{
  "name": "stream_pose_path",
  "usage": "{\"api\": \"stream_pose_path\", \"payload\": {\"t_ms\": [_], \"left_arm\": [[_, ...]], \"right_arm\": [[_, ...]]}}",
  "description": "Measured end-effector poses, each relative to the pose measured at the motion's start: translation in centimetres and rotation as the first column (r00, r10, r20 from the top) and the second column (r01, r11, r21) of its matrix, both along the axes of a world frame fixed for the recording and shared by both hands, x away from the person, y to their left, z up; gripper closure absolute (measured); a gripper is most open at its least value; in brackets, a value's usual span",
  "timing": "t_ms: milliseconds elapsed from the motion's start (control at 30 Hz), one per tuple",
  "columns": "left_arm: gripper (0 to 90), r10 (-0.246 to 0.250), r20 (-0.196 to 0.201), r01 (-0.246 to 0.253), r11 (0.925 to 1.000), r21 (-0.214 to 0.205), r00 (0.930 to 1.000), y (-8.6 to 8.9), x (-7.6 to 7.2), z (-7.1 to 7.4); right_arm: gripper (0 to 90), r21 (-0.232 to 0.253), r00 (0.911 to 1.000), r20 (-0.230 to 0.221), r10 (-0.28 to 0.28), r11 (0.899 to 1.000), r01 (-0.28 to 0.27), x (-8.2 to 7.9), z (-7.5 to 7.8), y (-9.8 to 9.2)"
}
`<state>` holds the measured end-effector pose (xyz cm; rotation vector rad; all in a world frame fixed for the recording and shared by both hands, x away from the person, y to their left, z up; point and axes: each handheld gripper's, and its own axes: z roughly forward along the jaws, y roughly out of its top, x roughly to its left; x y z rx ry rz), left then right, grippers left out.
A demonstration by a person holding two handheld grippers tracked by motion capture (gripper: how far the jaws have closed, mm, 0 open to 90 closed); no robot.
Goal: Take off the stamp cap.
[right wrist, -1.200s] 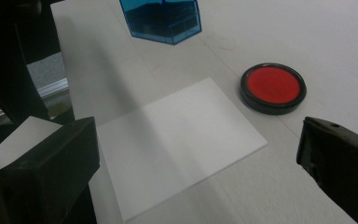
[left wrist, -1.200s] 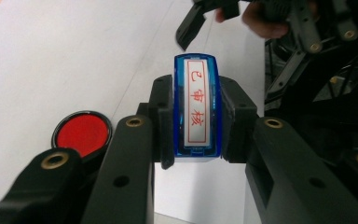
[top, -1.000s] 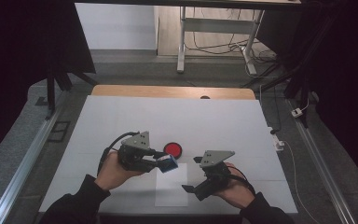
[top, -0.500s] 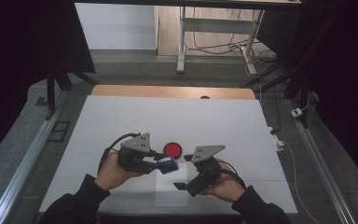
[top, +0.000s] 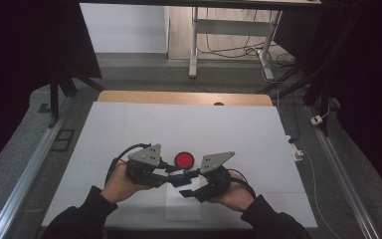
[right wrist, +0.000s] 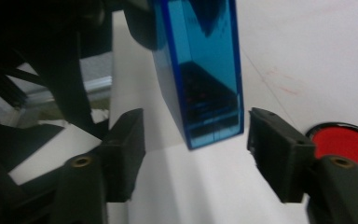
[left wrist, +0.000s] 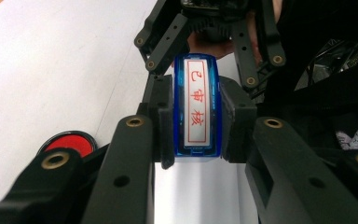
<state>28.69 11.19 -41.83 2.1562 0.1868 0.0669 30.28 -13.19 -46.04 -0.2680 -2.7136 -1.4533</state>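
Left tool (left wrist: 193, 140) is clamping a blue stamp (left wrist: 196, 109) between its black pads, holding it just above the white table (top: 129, 129) near the front edge. Right tool (right wrist: 196, 140) is facing it from the other side; its jaws have just been closing, and in the right gripper view the stamp's end (right wrist: 200, 79) is sitting between the pads with a gap on each side, so they are standing apart and not pressing on it.

From the high view the stamp (top: 182, 179) is showing as little more than a small blue patch, mostly hidden by the two tools and the grey three-cornered plates on top of them. Its far end is being cut off at the top of the right gripper view, and dark reflections are making its inside hard to read there. In the left gripper view its white face is carrying red printed characters inside a red frame.

Just beyond the tools a round red ink pad (top: 184, 160) in a black rim is lying on the table, partly covered by jaws in both gripper views. A pale sheet of paper (top: 181, 206) is lying under the hands.

The stamp is looking like glossy, see-through blue plastic, boxy with rounded corners; the jaws are matt black with brass-coloured rivets.
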Motion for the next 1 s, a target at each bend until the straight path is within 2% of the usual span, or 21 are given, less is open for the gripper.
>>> {"api": "stream_pose_path", "payload": {"t_ms": [333, 600, 833, 1000], "left_arm": [[69.8, -0.022, 0.010, 0.022, 0.9996, -0.017, 0.9997, 0.00, -0.11, 0.01], [69.8, -0.029, 0.020, 0.029, 0.9993, -0.025, 0.9994, 0.06, -0.12, 0.02], [69.8, -0.035, 0.033, 0.036, 0.9983, -0.045, 0.9989, 0.22, -0.19, 0.07], [69.9, -0.041, 0.052, 0.043, 0.9981, -0.043, 0.9978, 0.18, -0.30, 0.01]], "right_arm": [[55.2, 0.036, 0.9978, -0.031, 0.057, 0.998, -0.056, 0.53, -0.06, 0.14], [63.5, 0.047, 0.9970, -0.021, 0.075, 0.996, -0.074, 0.55, 0.15, 0.15], [66.2, 0.079, 0.9954, -0.040, 0.087, 0.993, -0.084, 0.74, 0.16, 0.01], [67.7, 0.089, 0.9927, -0.067, 0.100, 0.992, -0.094, 0.93, 0.10, -0.05]]}}
